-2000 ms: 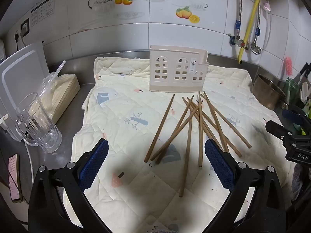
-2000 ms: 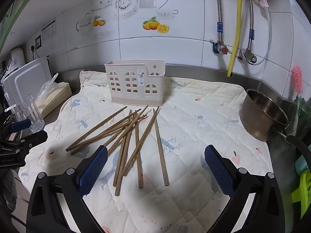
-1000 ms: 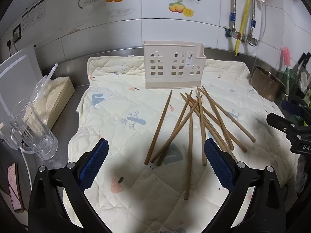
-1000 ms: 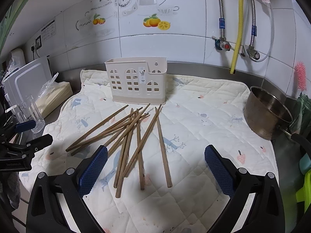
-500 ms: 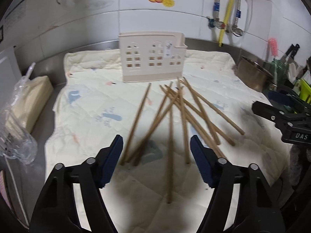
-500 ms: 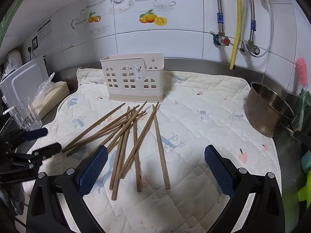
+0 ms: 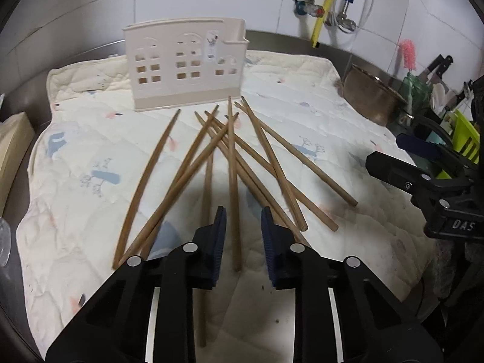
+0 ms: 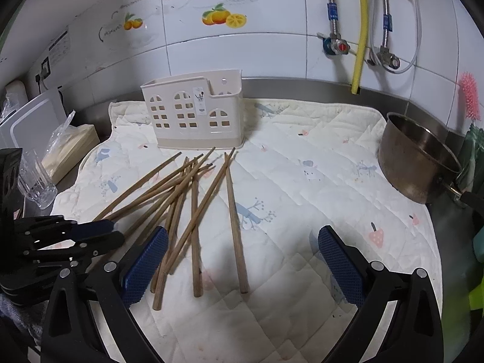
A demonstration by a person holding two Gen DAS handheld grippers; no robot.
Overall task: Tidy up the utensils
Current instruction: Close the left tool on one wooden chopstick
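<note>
Picking up the first chopstick point(image 7: 232, 181): left gripper point(image 7: 242, 236) closing around it, fingers not yet touching; right gripper point(image 8: 242, 260) wide open, empty. Next: pinch, lift, drop into far holder point(image 7: 184, 66).

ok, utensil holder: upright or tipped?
Upright. The holder stands on its base on the mat, open top up. The chopsticks all lie loose on the mat before it.

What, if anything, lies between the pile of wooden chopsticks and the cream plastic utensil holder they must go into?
Nothing visible: only bare quilted cloth separates the wooden chopsticks from the cream plastic utensil holder, whose open top looks unobstructed. The left gripper is closing around one chopstick.
</note>
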